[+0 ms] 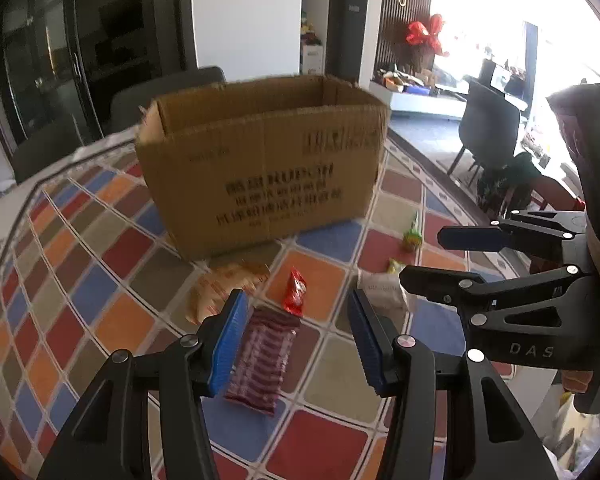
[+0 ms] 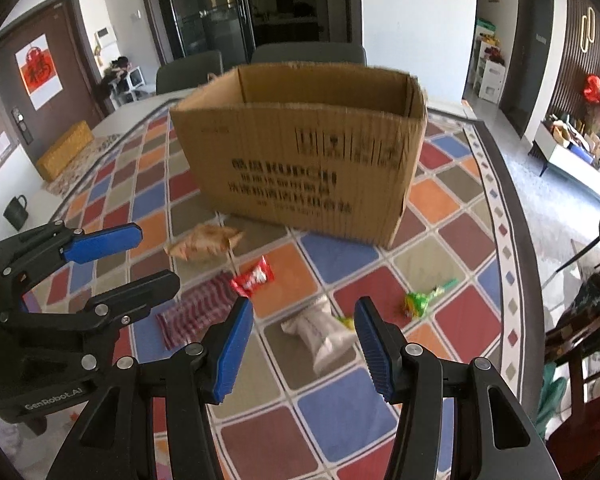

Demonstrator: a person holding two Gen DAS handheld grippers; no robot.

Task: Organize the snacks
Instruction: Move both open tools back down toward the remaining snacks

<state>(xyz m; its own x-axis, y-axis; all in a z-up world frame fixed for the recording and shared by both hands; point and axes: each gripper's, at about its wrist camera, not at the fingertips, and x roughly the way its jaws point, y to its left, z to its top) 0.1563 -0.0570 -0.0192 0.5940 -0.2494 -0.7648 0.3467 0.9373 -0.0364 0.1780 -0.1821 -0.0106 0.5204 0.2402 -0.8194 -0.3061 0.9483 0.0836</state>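
My left gripper (image 1: 298, 336) and right gripper (image 2: 305, 346) both hang partly open, empty, above the table's checkered multicoloured cloth (image 2: 340, 412). The open brown cardboard box (image 2: 308, 152) stands mid-table. Toward the near edge lie a dark red striped packet (image 1: 262, 360), small red wrapper (image 2: 254, 276), white crumpled pouch (image 2: 324, 332) and green candy (image 2: 420, 300).

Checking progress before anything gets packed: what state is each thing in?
cardboard box: upright, top open
striped packet: flat on tablecloth
red packet: loose on tablecloth
white packet: loose, crumpled
green packet: loose
left gripper: jaws open, empty
right gripper: jaws open, empty
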